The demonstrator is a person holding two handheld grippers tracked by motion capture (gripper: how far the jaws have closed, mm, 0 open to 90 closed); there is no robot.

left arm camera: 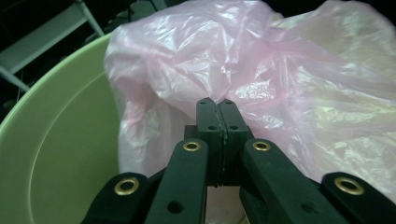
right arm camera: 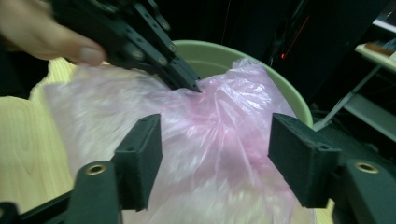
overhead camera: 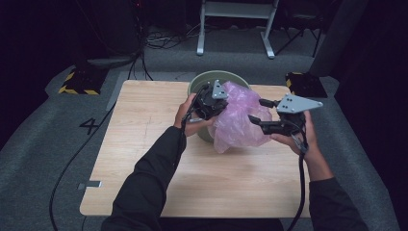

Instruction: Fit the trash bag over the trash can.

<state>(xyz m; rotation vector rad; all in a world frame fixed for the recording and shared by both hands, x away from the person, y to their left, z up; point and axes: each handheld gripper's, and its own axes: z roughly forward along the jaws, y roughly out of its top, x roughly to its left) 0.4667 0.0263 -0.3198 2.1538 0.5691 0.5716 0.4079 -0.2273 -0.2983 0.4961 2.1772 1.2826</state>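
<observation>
**Bag pinched over the bucket**

The left gripper [overhead camera: 215,102] is pressed together on a fold of the pink plastic bag [overhead camera: 239,120], which is draped over the green bucket [overhead camera: 207,79] at the far edge of the pale wooden table [overhead camera: 144,163]. The right gripper [overhead camera: 257,111] is spread beside the bag. Grey carpet [overhead camera: 43,144], cables and a white frame [overhead camera: 235,14] are seen in the dark room.
</observation>
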